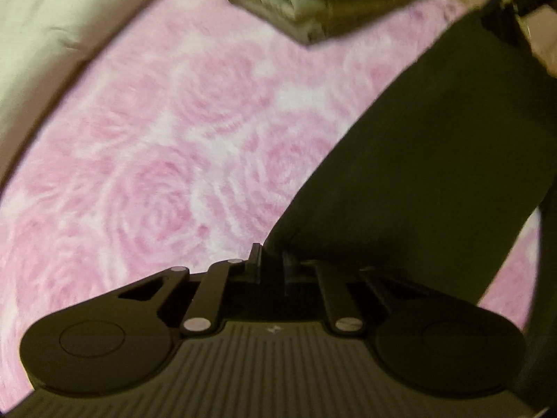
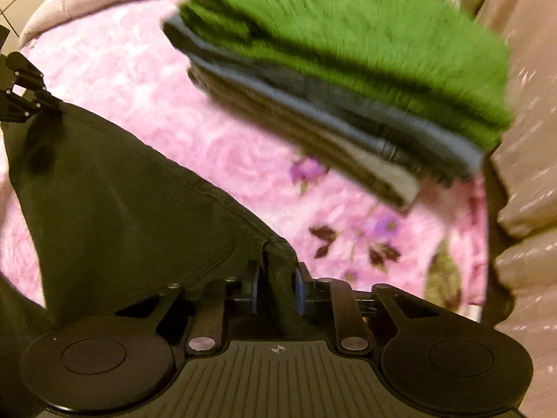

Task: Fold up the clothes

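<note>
Both grippers — left point(image 1: 269, 264), right point(image 2: 276, 287) — fingers clamped on dark garment point(image 2: 122, 188), stretched over pink bed point(image 1: 156, 139). Folded stack point(image 2: 348, 80) at one o'clock — done; this one unfolded.

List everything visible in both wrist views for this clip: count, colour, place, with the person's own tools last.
dark garment: one, dark olive-black, stretched between the two tools over the blanket.
blanket: one, pink with a rose pattern, covering the surface underneath.
stack of folded clothes: one pile, green on top, blue-grey and grey-brown below, on the blanket's far side.
pale bedding: cream, along the blanket's far left edge in the left view.
beige cushion: quilted, right edge of the right view.
left tool: one, black, closed on the garment's edge.
right tool: one, black, blue pads, closed on a bunched fold of the garment.
</note>
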The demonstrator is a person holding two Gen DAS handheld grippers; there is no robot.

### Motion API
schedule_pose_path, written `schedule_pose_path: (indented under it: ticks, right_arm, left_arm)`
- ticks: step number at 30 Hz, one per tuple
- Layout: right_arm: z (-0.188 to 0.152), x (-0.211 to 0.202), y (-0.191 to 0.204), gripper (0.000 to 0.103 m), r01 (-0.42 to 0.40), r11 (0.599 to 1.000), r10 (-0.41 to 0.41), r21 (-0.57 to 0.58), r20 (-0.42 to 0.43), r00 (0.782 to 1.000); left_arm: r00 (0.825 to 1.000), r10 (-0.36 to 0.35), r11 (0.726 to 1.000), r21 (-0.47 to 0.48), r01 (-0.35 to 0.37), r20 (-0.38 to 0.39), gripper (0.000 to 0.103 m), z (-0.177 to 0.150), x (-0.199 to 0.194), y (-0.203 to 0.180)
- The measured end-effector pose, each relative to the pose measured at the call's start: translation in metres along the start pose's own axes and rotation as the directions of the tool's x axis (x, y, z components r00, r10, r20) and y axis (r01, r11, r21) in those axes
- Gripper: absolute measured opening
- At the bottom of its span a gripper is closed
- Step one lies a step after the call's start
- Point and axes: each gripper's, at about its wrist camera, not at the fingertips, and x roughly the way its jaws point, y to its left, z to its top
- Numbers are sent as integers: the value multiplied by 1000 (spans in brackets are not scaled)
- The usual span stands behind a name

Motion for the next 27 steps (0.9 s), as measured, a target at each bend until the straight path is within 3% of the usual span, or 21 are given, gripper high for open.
schedule_pose_path:
  ticks: [5, 8, 10, 13, 15, 16, 17, 18, 19, 22, 24, 27]
  right_arm:
    - [-37, -69, 54, 12, 152, 987, -144, -54, 128, 981]
    - [-69, -104, 93, 4, 235, 969, -222, -75, 147, 964]
    - [-96, -122, 116, 4, 251, 966, -243, -58, 115, 963]
    - [-142, -129, 155, 8, 255, 967, -255, -11, 6, 967]
    - [-172, -127, 178, 16, 272, 962, -269, 30, -74, 960]
    - [-184, -126, 186, 36, 280, 957, -271, 71, -114, 956]
    - [-195, -128, 191, 65, 290, 947, -273, 135, -132, 953]
    - [-206, -130, 195, 74, 299, 933, -273, 199, -147, 951]
    - [-216, -137, 196, 76, 286, 915, -261, 283, -124, 957]
    - [-243, -152, 186, 76, 212, 798, -211, 564, -68, 975]
    - [-257, -160, 175, 76, 139, 681, -199, 719, 0, 980]
    - [-279, -164, 159, 76, 14, 489, -196, 872, 94, 976]
  left_arm:
    - [993, 2, 993, -119, 12, 114, 6, -42, -84, -35]
    - [990, -27, 980, -191, 53, 137, 6, -81, -128, -68]
    - [989, -55, 966, -242, 88, 141, 5, -111, -152, -94]
    - [992, -99, 932, -341, 120, 79, 7, -154, -164, -137]
    - [992, -127, 908, -400, 125, 23, 9, -179, -165, -160]
    - [989, -149, 893, -430, 135, 3, 9, -190, -165, -169]
    - [985, -170, 873, -464, 149, -4, 10, -201, -166, -175]
    - [985, -175, 857, -491, 154, 3, 10, -208, -168, -177]
    - [985, -173, 840, -521, 153, 11, 12, -215, -171, -178]
    - [992, -121, 757, -642, 118, 40, 22, -232, -175, -164]
    - [996, -70, 661, -746, 82, 47, 22, -244, -174, -149]
    - [999, 2, 490, -871, 39, 46, 28, -264, -172, -128]
